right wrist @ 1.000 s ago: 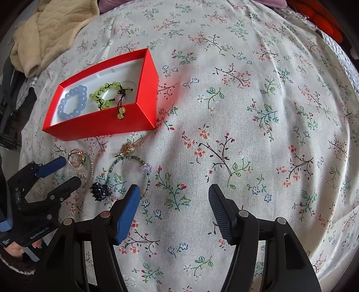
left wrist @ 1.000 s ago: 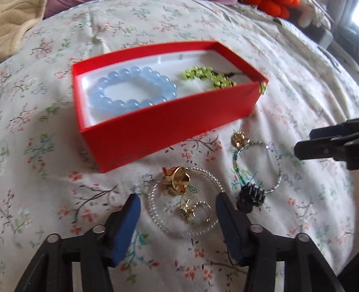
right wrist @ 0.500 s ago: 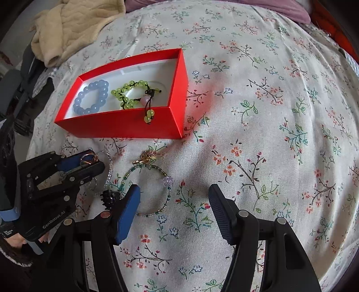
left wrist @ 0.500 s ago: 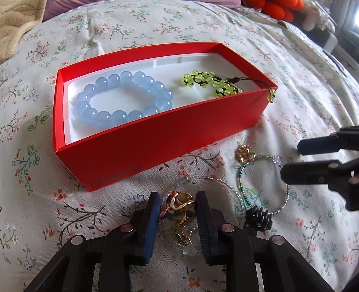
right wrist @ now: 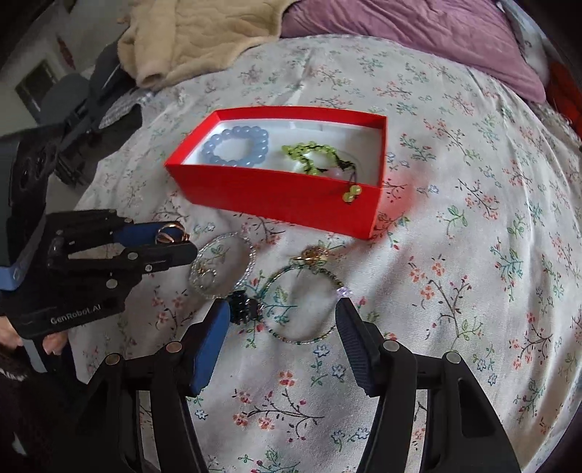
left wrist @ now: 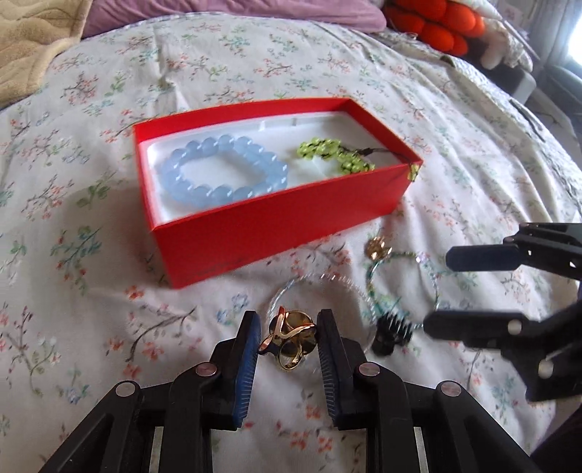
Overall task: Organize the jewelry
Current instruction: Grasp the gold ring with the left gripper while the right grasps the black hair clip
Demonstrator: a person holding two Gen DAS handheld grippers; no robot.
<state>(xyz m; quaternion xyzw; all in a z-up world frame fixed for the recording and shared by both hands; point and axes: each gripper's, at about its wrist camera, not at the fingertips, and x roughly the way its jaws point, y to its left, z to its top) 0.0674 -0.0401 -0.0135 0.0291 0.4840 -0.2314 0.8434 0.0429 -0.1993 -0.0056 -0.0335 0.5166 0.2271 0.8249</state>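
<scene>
My left gripper [left wrist: 288, 336] is shut on a gold ring [left wrist: 289, 338] and holds it a little above the floral bedsheet; the ring also shows between its fingers in the right wrist view [right wrist: 171, 233]. The red box [left wrist: 276, 222] holds a blue bead bracelet [left wrist: 222, 174] and a green bead bracelet [left wrist: 333, 154]. On the sheet lie a clear bead bracelet [right wrist: 222, 265], a green bead loop [right wrist: 302, 303] with a gold charm [right wrist: 313, 253], and a black hair clip [right wrist: 243, 307]. My right gripper [right wrist: 282, 340] is open, its fingers on either side of the clip and loop.
A beige blanket [right wrist: 189, 40] and a purple pillow [right wrist: 418, 40] lie at the far end of the bed. An orange plush thing [left wrist: 433, 25] sits at the far right. Dark gear [right wrist: 72, 120] stands beside the bed's left edge.
My left gripper closed on the gold ring and lifted it off the clear bracelet. My right gripper moved forward towards the hair clip and green loop, still open.
</scene>
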